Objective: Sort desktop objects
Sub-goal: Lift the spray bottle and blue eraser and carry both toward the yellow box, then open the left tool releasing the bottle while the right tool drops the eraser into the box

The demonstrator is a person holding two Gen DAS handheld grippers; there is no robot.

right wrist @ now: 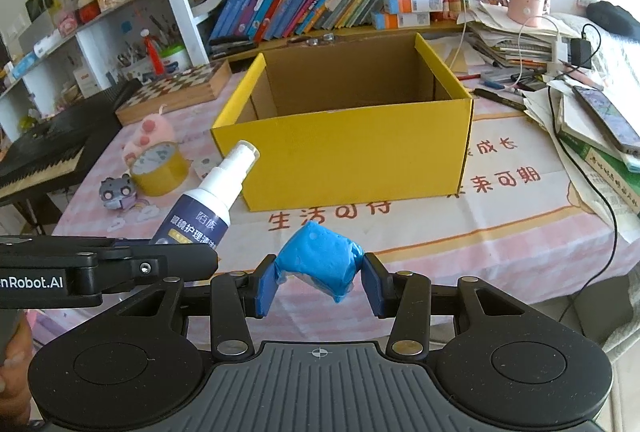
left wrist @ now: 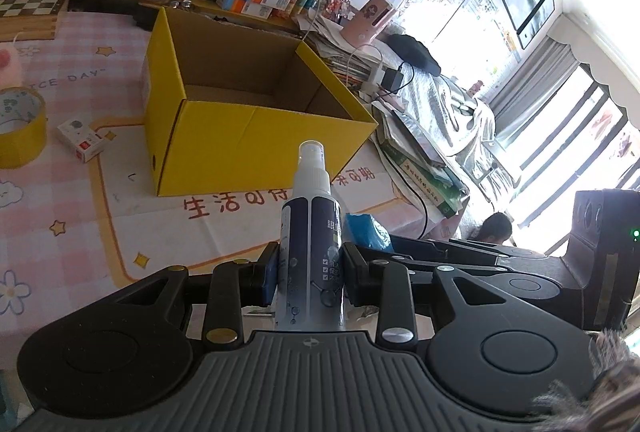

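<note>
Between the left gripper's pads, the base of the spray bottle is hidden behind the gripper body. Left of that gripper, the yellow tape roll is cut off by the frame edge. Most of the yellow box floor, ahead of the right gripper, is hidden by its front wall.

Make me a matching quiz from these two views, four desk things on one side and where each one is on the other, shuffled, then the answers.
Things:
1. spray bottle
2. blue packet
3. tape roll
4. yellow box

Places:
A. on the tablecloth, left of the box in the right wrist view
B. clamped in the right tool
C. open-topped, on the cloth in front of the bookshelf
D. clamped in the left tool

Pairs: 1-D, 2-B, 3-A, 4-C
</note>
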